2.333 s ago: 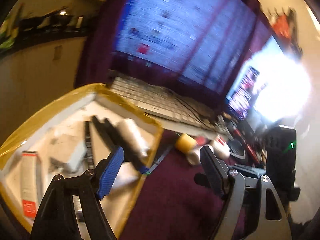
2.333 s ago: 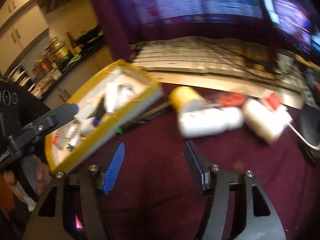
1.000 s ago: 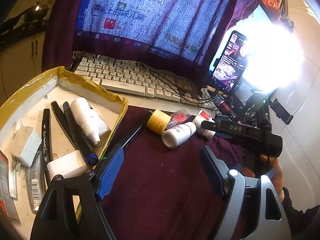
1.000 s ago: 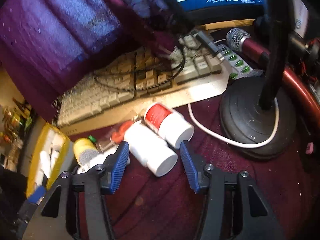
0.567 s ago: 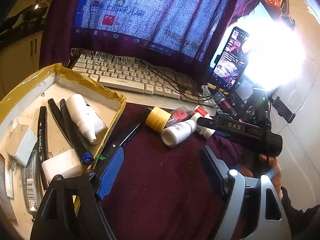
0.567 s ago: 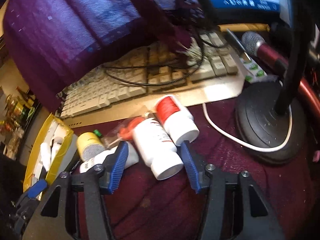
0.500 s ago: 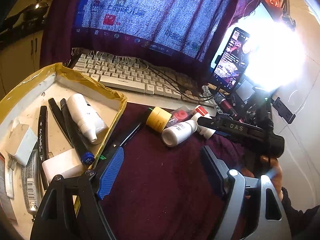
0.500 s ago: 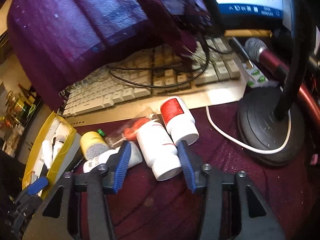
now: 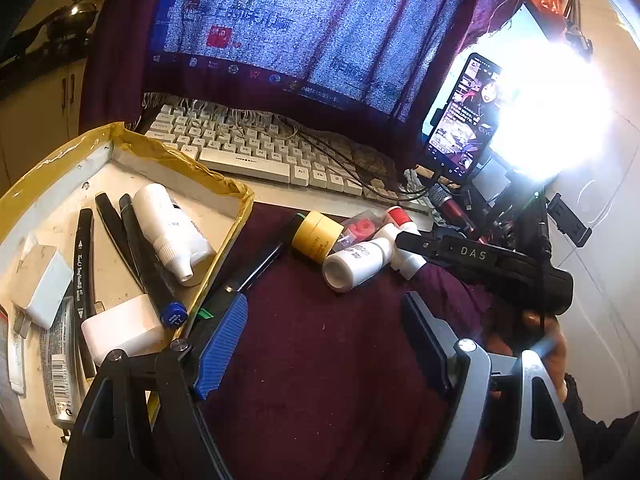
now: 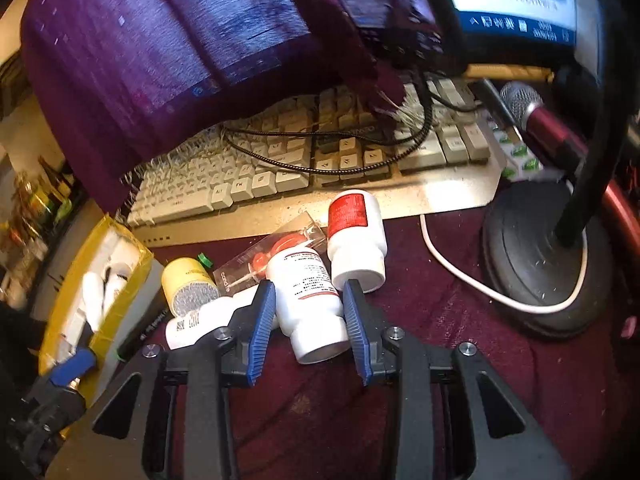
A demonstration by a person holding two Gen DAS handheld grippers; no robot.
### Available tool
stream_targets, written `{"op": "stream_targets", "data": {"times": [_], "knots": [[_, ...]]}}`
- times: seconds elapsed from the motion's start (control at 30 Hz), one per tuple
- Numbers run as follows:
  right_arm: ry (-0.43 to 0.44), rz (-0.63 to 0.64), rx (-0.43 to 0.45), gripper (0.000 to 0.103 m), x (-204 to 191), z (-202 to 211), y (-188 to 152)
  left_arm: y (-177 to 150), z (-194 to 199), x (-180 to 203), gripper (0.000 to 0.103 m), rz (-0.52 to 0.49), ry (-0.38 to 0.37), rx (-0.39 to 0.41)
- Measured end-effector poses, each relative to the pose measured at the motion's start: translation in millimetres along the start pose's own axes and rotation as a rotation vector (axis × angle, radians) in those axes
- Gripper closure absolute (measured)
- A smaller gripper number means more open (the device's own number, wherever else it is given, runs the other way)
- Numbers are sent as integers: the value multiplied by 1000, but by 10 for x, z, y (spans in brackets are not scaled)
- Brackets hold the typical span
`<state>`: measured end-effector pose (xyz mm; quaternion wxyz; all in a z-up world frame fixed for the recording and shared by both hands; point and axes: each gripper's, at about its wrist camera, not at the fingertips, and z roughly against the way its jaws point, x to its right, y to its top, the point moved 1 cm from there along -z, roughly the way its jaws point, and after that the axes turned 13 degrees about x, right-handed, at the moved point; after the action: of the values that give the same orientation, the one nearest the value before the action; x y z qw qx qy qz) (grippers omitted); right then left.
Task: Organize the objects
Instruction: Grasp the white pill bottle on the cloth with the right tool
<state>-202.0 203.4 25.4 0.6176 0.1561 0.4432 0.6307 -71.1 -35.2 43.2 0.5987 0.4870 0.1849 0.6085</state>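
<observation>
On the maroon cloth lies a white bottle with a printed label [image 10: 304, 276]. My right gripper [image 10: 308, 320] straddles it, its jaws closing and both blue pads touching the bottle's sides. Beside it lie a red-labelled white bottle [image 10: 356, 236], a yellow jar [image 10: 188, 280], a clear packet with a red item [image 10: 276, 252] and another white bottle [image 10: 200, 320]. My left gripper [image 9: 320, 344] hangs open over bare cloth with nothing between its fingers. To its left is the yellow-taped tray [image 9: 224, 184], which holds black markers [image 9: 148, 264], a white bottle [image 9: 168, 224] and white chargers [image 9: 120, 328].
A beige keyboard [image 10: 320, 168] with black cables runs behind the bottles, under a purple cloth over a screen. A black microphone stand base [image 10: 532, 272] and a white cable [image 10: 452, 268] sit at the right. A lit phone [image 9: 464, 120] stands at the back right.
My right gripper came forward over the labelled white bottle and its jaws narrowed from wide apart to touching the bottle's sides. My left gripper has stayed put and open.
</observation>
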Motion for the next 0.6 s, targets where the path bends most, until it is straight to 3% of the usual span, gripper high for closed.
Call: {"op": "stream_targets", "data": {"times": [0.6], "knots": [[-15,7,30,74,101,422,-228,-13,-111,63,30,-7,3,-37]]}}
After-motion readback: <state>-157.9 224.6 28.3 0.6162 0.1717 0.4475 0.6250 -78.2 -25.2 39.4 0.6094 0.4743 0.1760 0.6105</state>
